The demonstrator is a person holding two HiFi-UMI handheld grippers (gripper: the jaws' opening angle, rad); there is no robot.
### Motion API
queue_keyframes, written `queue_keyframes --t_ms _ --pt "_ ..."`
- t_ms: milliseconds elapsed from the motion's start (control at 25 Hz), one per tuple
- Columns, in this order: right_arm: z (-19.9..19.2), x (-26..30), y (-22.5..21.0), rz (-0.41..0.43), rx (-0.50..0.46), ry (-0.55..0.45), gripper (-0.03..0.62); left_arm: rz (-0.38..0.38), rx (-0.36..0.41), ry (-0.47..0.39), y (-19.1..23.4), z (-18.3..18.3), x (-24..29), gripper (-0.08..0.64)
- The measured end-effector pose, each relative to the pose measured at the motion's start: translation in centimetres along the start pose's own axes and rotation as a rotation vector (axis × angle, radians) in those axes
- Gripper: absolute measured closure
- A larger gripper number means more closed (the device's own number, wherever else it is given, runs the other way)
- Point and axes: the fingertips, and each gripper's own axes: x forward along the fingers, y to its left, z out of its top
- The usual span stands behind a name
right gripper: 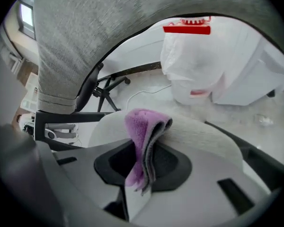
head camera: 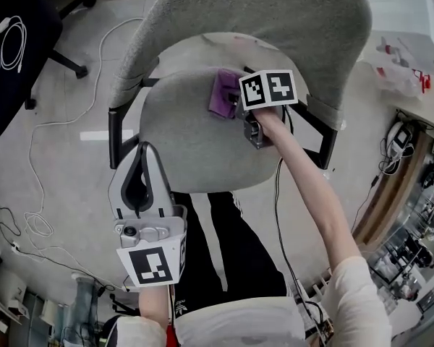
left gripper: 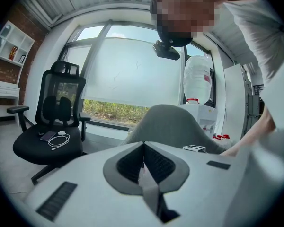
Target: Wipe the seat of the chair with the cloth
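Note:
A grey fabric chair stands before me; its round seat (head camera: 188,139) and curved backrest (head camera: 275,20) fill the head view. My right gripper (head camera: 235,103) is over the back of the seat, shut on a folded purple cloth (head camera: 222,92) that rests against the fabric. In the right gripper view the purple cloth (right gripper: 144,141) is pinched between the jaws, with the seat edge (right gripper: 203,136) just beyond. My left gripper (head camera: 139,183) hovers at the seat's front left edge, jaws closed together and empty; its view shows the backrest (left gripper: 173,124) ahead.
A black office chair (head camera: 14,35) with a white cable on it stands at the far left, also as the black office chair (left gripper: 52,126). A white cable (head camera: 36,165) trails over the floor. The grey chair's black armrests (head camera: 114,132) flank the seat. A white bag (right gripper: 203,56) sits behind.

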Motion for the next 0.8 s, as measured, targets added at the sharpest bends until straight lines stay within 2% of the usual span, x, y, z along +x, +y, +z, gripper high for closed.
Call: queue_keyframes --t_ms 360,600,800 --pt "-2.2 -5.4 -9.5 -0.256 0.005 0.034 0.505 -0.024 0.025 0.000 -0.4 0.6 -0.2 0.548" --pt "-3.0 -7.1 -12.2 -0.386 -0.002 0.035 0.505 -0.041 0.042 -0.001 -1.0 1.0 -0.6 0.548" --pt "-3.1 -7.6 -12.9 -0.459 -0.029 0.033 0.505 -0.043 0.049 -0.005 -1.0 1.3 -0.8 0.548"
